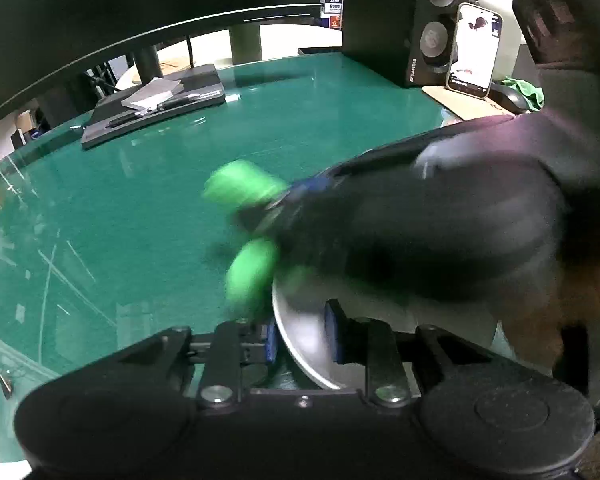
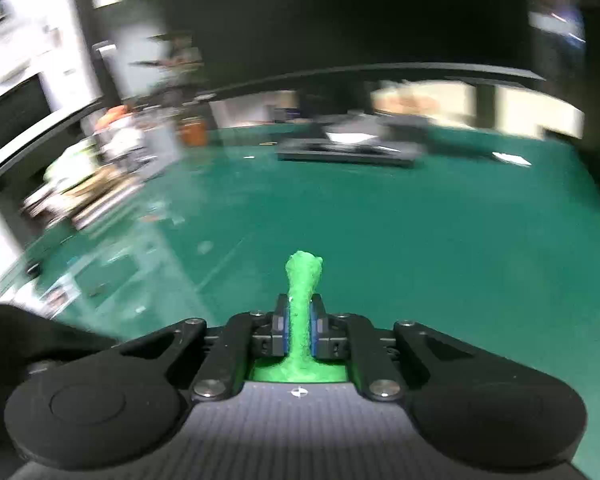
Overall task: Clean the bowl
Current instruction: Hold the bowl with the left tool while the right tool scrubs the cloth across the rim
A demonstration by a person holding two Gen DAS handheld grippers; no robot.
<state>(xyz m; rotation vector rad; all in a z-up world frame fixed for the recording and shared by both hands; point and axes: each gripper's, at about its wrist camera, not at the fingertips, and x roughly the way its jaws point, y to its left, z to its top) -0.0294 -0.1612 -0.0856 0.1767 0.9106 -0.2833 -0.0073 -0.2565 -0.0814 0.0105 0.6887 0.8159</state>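
1. The left hand-held gripper [image 1: 300, 334] is at the near edge of the left wrist view, its blue pads set either side of the rim of a metal bowl [image 1: 304, 332]. The left pad sits outside the wall and the right pad inside; the gap is narrow, and the rim is pinched between them.
2. The bowl is tilted, rim towards the camera, low over the green surface [image 1: 140, 208] at the near right of that view. Much of it is hidden by the other tool.
3. The right hand-held gripper [image 1: 284, 204] reaches in from the right above the bowl, blurred, with a black-gloved hand [image 1: 440, 232] behind it.
4. It is clamped on a bright green cloth [image 2: 302, 312]. In the right wrist view the pads squeeze the cloth into a thin strip that sticks out past the fingertips and bunches up behind them.
5. In the left wrist view the cloth shows as two blurred green lobes, the lower one just beside the bowl's left rim; whether it touches I cannot tell.
6. Far across the surface lies a dark flat monitor base [image 1: 156, 104] with papers on it. At the far right a speaker [image 1: 436, 24] stands with a lit phone [image 1: 474, 52] leaning beside it.
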